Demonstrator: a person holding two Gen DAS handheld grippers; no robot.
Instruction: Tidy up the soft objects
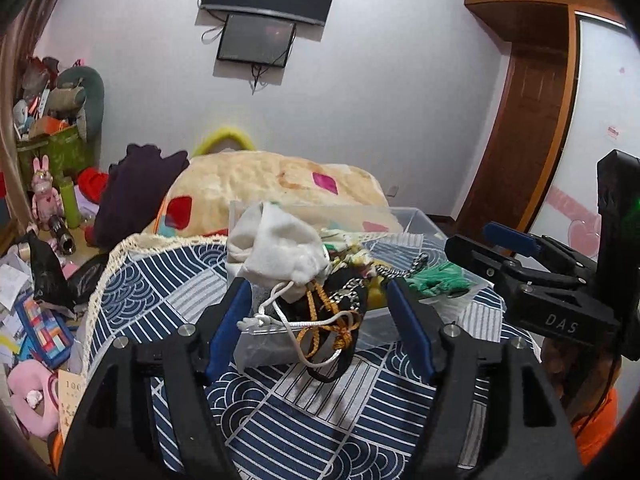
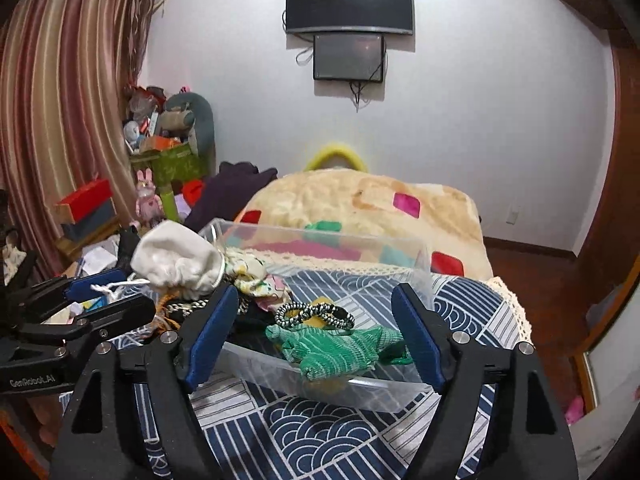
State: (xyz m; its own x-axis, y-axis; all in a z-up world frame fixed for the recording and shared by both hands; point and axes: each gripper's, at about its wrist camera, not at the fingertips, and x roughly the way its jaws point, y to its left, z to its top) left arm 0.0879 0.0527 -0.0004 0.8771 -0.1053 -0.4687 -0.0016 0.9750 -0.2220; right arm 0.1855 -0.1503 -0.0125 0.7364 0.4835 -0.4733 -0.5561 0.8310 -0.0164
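Note:
A clear plastic box (image 2: 360, 394) stands on the table's blue-and-white patterned cloth (image 1: 300, 412). It holds a white drawstring pouch (image 1: 280, 244), a black pouch with gold cord (image 1: 340, 300), a striped hair tie (image 2: 312, 314) and a green knitted piece (image 2: 336, 346). My left gripper (image 1: 316, 292) is open at the box's near left corner; the black pouch's cords hang between its fingers, untouched by the pads. My right gripper (image 2: 314, 294) is open, its fingers on either side of the green knitted piece without pressing it. Each gripper shows in the other's view, the right gripper (image 1: 476, 240) and the left gripper (image 2: 128, 292).
Behind the table lies a bed with a cream blanket (image 2: 360, 200) and a dark purple garment (image 1: 136, 196). Toys, boxes and papers clutter the floor at the left (image 1: 36, 312). A wooden door (image 1: 528, 120) stands at the right, and two screens (image 2: 348, 4) hang on the wall.

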